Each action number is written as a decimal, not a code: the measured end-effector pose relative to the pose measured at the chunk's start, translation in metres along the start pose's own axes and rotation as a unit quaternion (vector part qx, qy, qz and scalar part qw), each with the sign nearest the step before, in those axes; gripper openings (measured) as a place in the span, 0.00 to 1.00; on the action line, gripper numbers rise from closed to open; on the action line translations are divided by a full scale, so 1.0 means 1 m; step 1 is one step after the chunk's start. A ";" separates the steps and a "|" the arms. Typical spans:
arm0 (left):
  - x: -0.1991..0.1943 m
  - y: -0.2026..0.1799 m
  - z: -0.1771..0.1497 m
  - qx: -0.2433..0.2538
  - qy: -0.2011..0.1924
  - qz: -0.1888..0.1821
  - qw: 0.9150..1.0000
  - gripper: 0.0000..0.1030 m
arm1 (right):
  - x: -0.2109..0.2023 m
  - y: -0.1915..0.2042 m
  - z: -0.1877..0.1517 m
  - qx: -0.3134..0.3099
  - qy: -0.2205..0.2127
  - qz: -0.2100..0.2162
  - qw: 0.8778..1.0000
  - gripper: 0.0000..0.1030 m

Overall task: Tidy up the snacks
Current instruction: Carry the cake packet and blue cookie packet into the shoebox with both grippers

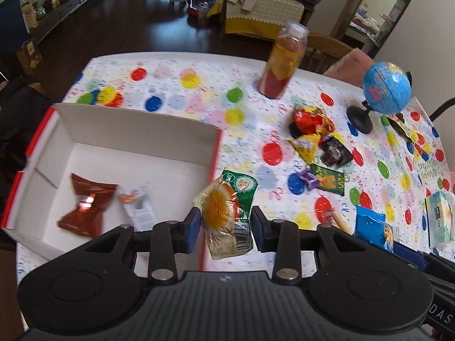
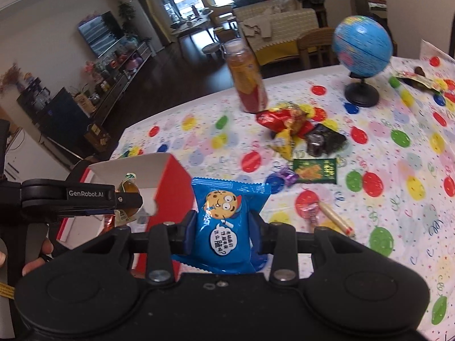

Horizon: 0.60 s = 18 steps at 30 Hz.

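At the left of the counter (image 1: 176,65) sits an open white box (image 1: 136,130) with red outer sides. Inside it lie a brown-red packet (image 1: 86,204) and, just beside that, a small white packet (image 1: 139,210); the rest of its floor is bare.

The left gripper (image 1: 224,224) hangs over the box's right wall, its jaws closed partway onto a clear bun pack (image 1: 227,213) with a green top. The pack stands upright between the blue pads (image 1: 192,227), its upper half sticking out beyond them, pinched at its sides.

To the right, the right gripper (image 2: 223,233) has its jaws closed on a blue cookie packet (image 2: 224,227), which fills the gap between them and rises past the tips. It hovers just right of the box's red corner, above the counter.

Further right on the balloon-print cloth, loose snacks lie in a cluster: a red-orange wrapper (image 1: 310,119), a yellow packet (image 1: 305,146), a dark packet (image 1: 335,152), a purple sweet (image 1: 308,179) touching a green sachet (image 1: 330,179). A bottle (image 1: 284,62) stands behind them, a globe (image 1: 386,88) at the far right, and a lollipop (image 2: 327,213) lies near the front.
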State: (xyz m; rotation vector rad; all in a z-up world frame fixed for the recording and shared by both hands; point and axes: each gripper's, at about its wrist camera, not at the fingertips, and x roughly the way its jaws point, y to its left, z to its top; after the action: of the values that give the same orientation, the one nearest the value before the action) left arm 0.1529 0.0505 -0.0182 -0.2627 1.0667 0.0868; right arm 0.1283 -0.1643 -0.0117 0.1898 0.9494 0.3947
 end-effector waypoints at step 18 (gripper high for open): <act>-0.023 0.139 0.010 -0.018 0.000 0.033 0.999 0.36 | 0.056 0.134 -0.007 -0.057 0.012 0.022 0.998 0.35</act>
State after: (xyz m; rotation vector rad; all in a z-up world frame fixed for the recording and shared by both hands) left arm 0.1228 0.1886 -0.0180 -0.2595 1.0737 0.1650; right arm 0.1187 -0.0191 -0.0133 0.1018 0.9443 0.4910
